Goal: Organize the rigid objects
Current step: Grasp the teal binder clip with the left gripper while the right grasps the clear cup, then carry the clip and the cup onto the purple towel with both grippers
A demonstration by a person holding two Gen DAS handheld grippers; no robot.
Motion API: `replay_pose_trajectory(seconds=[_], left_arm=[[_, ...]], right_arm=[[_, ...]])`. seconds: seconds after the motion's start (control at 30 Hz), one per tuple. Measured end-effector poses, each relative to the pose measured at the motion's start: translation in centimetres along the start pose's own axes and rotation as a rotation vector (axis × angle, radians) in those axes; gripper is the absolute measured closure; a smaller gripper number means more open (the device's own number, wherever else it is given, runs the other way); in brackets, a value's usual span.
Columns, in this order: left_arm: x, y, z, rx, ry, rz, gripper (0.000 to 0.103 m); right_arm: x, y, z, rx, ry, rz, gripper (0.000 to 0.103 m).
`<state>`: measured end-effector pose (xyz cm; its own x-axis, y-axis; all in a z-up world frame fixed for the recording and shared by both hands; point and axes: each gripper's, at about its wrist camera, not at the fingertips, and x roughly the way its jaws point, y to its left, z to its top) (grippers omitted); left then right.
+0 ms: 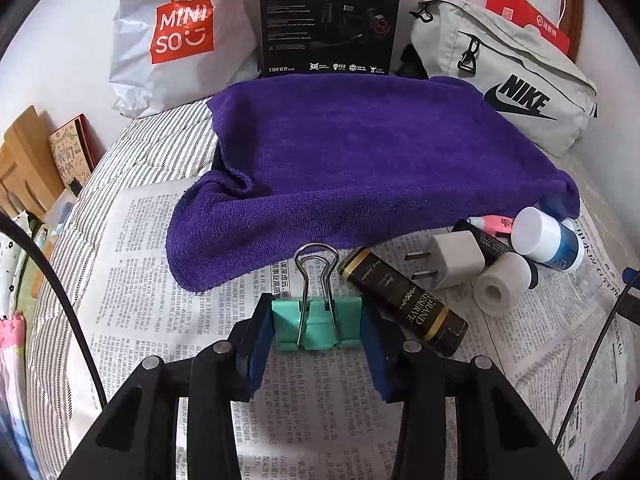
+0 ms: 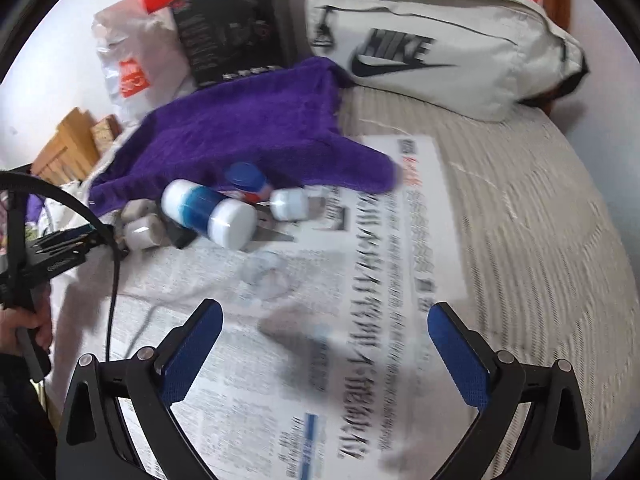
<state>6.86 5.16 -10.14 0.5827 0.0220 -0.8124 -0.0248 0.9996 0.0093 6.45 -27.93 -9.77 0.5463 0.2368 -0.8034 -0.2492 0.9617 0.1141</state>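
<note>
My left gripper (image 1: 317, 326) is shut on a teal binder clip (image 1: 316, 322), its wire handles pointing forward, above the newspaper (image 1: 160, 280). Just to its right lie a dark "Grand Reserve" tube (image 1: 404, 300), a white plug adapter (image 1: 452, 258), a small white roll (image 1: 500, 284) and a blue-and-white bottle (image 1: 552, 242). A purple towel (image 1: 360, 160) lies beyond. My right gripper (image 2: 324, 328) is open and empty above the newspaper (image 2: 360, 320). The blue-and-white bottle (image 2: 208, 210), a blue-capped jar (image 2: 245, 178) and a small white bottle (image 2: 289, 204) lie ahead of it, blurred.
A Minso bag (image 1: 172, 40), a black Edifier box (image 1: 330, 16) and a grey Nike bag (image 1: 504, 80) stand at the back against the wall. Wooden pieces and a book (image 1: 36, 156) are at the left edge. A cable (image 2: 114, 280) crosses the left.
</note>
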Motion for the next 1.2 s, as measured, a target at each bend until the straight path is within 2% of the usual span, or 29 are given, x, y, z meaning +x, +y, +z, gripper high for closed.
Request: replay_pose_trajectory(seconds=[0.1,0.23,0.3,0.37,0.43,0.73,1.03,1.1,1.17,1.2], left_arm=[[0.0,0.2,0.0,-0.010,0.000,-0.005,0.063],[0.0,0.2,0.0,-0.007,0.000,-0.007,0.063],[0.0,0.1,0.0,-0.005,0.001,-0.007,0.063],[0.0,0.1,0.0,-0.006,-0.001,-0.007,0.063],[0.0,0.1,0.0,-0.011,-0.007,-0.010,0.063],[0.0,0.1,0.0,-0.002,-0.011,-0.021,0.063],[-0.3,0.5,0.0,-0.013,0.003,-0.074,0.064],[-0.4,0.8,0.0,-0.031,0.006,-0.084,0.064],[-0.6,0.9,0.0,-0.026,0.005,-0.083,0.064],[-0.7,0.9,0.0,-0.027,0.004,-0.083,0.064]], right_arm=[[0.8,1.6,0.5,-0.059,-0.030,0.021,0.006],[2.5,2.6,0.7,-0.107,-0.012,0.021,0.031],[3.2,2.6,0.7,-0.112,0.004,0.018,0.034],[3.3,2.7,0.7,-0.133,-0.021,-0.005,0.040],[3.4,2.6,0.6,-0.148,-0.032,-0.017,0.052],[3.3,2.7,0.4,-0.187,-0.051,0.003,0.076],[2.8,2.7,1.2,-0.202,-0.044,0.019,0.076],[2.0,2.8,1.3,-0.208,-0.082,0.014,0.076],[1.7,2.9,1.6,-0.227,-0.078,0.047,0.076],[1.7,2.9,1.8,-0.229,-0.080,0.037,0.076]])
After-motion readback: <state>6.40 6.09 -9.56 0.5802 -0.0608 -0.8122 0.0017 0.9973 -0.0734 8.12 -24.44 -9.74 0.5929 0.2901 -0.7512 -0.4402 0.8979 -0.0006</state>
